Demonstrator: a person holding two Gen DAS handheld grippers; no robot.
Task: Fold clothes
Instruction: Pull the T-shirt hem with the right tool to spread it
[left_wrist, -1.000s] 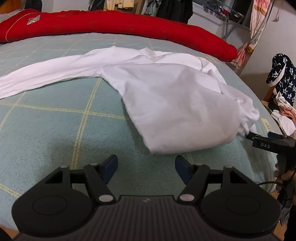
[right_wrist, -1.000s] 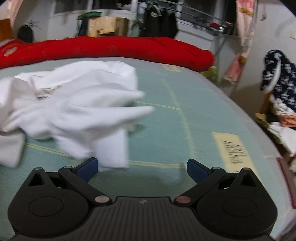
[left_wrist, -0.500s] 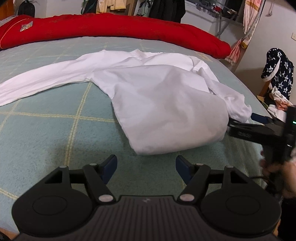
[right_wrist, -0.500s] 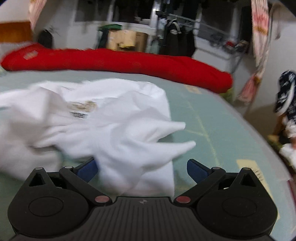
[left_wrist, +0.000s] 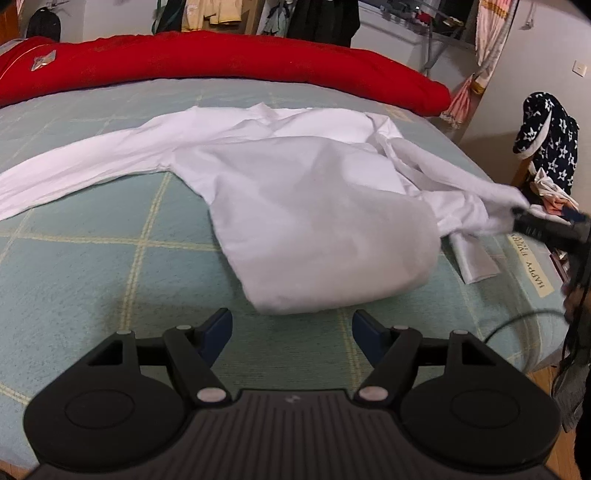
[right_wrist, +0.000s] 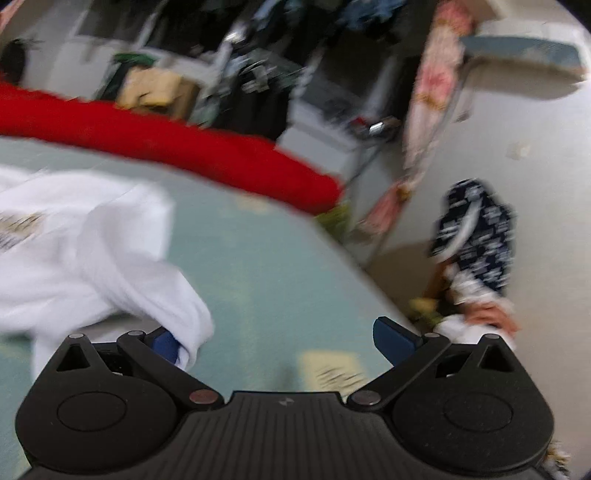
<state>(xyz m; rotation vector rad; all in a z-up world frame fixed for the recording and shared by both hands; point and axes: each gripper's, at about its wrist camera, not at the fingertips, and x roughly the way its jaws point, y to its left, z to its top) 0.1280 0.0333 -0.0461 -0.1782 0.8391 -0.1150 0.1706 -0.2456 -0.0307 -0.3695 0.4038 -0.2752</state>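
We hold the left gripper (left_wrist: 291, 330) with its jaws spread wide and nothing between them, just short of the near hem of the shirt (left_wrist: 314, 221). The right gripper (right_wrist: 280, 341) also has its jaws apart; the right sleeve (right_wrist: 147, 291) drapes against its left finger (right_wrist: 164, 341), but the jaws do not clamp it. The right wrist view is blurred. The shirt lies on the bed (left_wrist: 92, 266), body toward us, left sleeve (left_wrist: 85, 166) stretched flat to the left, right sleeve bunched at the bed's right edge, where the right gripper meets it in the left wrist view. A red quilt (left_wrist: 221, 59) lies along the far side.
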